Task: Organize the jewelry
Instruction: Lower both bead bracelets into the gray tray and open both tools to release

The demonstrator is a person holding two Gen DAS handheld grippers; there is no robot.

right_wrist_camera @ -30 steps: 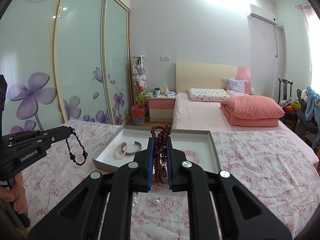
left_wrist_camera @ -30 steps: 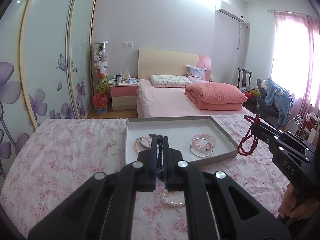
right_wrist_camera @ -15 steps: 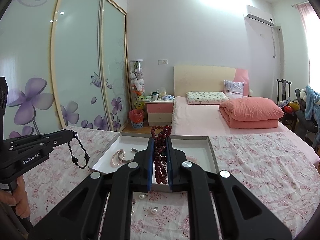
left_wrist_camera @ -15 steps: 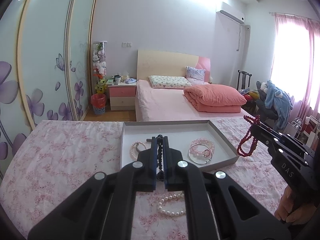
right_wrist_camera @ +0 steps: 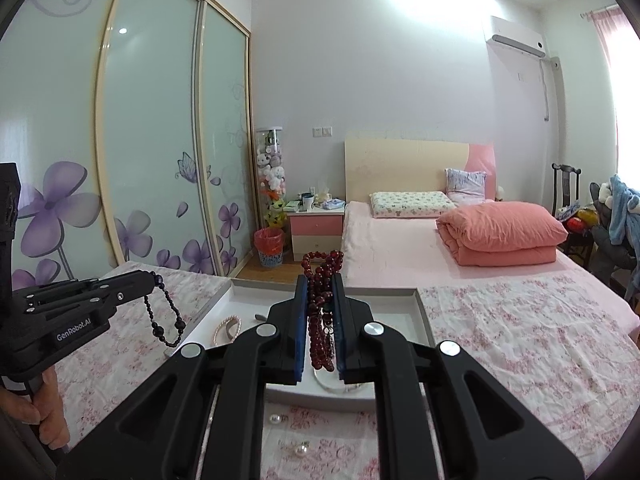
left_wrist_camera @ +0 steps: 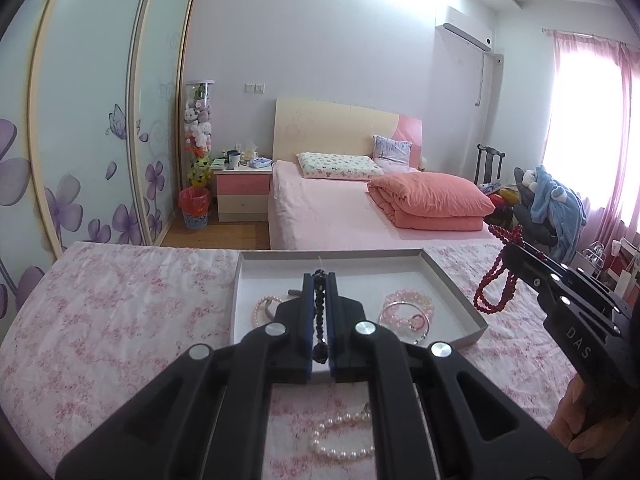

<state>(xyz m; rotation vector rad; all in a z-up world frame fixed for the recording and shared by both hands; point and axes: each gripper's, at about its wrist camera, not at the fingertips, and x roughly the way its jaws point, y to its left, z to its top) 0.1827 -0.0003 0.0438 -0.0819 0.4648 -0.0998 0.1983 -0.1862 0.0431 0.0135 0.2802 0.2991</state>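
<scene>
My left gripper (left_wrist_camera: 319, 280) is shut on a black bead bracelet (left_wrist_camera: 319, 320), held above the near edge of the grey tray (left_wrist_camera: 452, 280); the bracelet hangs from it in the right wrist view (right_wrist_camera: 164, 320). My right gripper (right_wrist_camera: 320, 280) is shut on a dark red bead necklace (right_wrist_camera: 320, 320), over the tray (right_wrist_camera: 424, 312); it also shows in the left wrist view (left_wrist_camera: 496, 284). In the tray lie a pink pearl bracelet (left_wrist_camera: 262, 310), pink bead bracelets with a silver bangle (left_wrist_camera: 408, 314). A white pearl bracelet (left_wrist_camera: 340, 436) lies on the floral cloth in front of the tray.
The tray sits on a table with a pink floral cloth (left_wrist_camera: 120, 312). Loose pearl earrings (right_wrist_camera: 300, 449) lie on the cloth near me. Behind are a pink bed (left_wrist_camera: 340, 216), a nightstand (left_wrist_camera: 242, 192), sliding wardrobe doors (left_wrist_camera: 100, 140) and a chair with clothes (left_wrist_camera: 552, 200).
Both grippers have moved forward over the tray with their bead strings. The pearl bracelet has slid lower in the left wrist view.
</scene>
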